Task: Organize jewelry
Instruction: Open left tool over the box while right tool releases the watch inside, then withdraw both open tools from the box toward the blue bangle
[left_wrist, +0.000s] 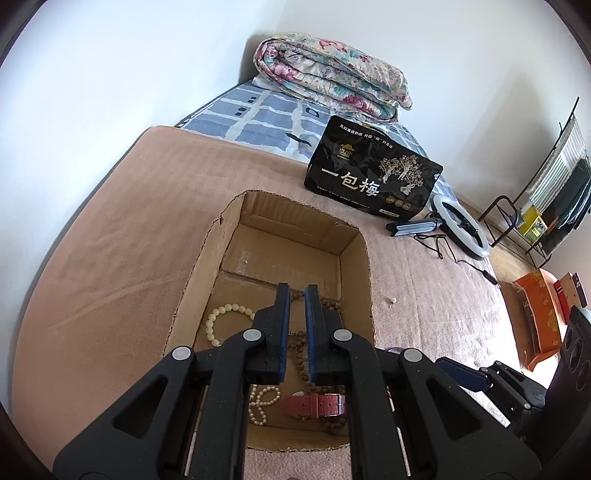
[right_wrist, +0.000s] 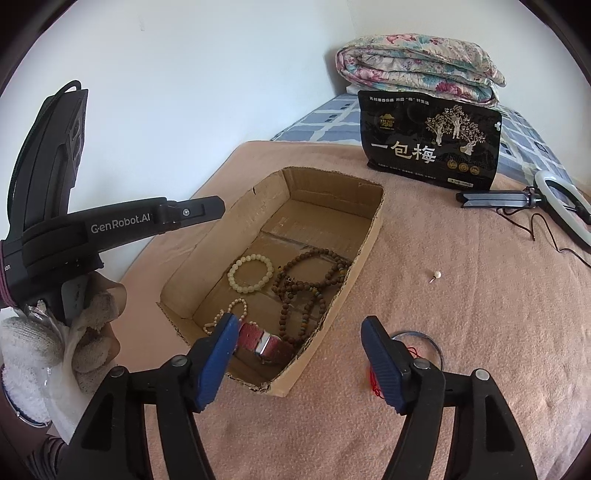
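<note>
A shallow cardboard box (left_wrist: 354, 236) (right_wrist: 332, 321) lies on the pink blanket. It holds a cream bead bracelet (left_wrist: 221, 314) (right_wrist: 251, 273), a brown wooden bead necklace (right_wrist: 310, 284) (left_wrist: 299, 350), a small pearl strand (left_wrist: 262, 402) (right_wrist: 236, 306) and a pink-strapped watch (left_wrist: 314, 404) (right_wrist: 266, 341). My left gripper (left_wrist: 296, 295) hovers over the box, jaws nearly closed with nothing between them. My right gripper (right_wrist: 299, 328) is open at the box's near right corner. A blue ring with red thread (right_wrist: 417, 345) lies by its right finger. A pearl stud (right_wrist: 436, 276) lies on the blanket.
A black snack bag (left_wrist: 373, 166) (right_wrist: 432, 140) stands behind the box. A folded floral quilt (left_wrist: 332, 74) (right_wrist: 417, 62) lies at the back. A ring light with its tripod (left_wrist: 458, 225) (right_wrist: 554, 199) lies at the right. Wall on the left.
</note>
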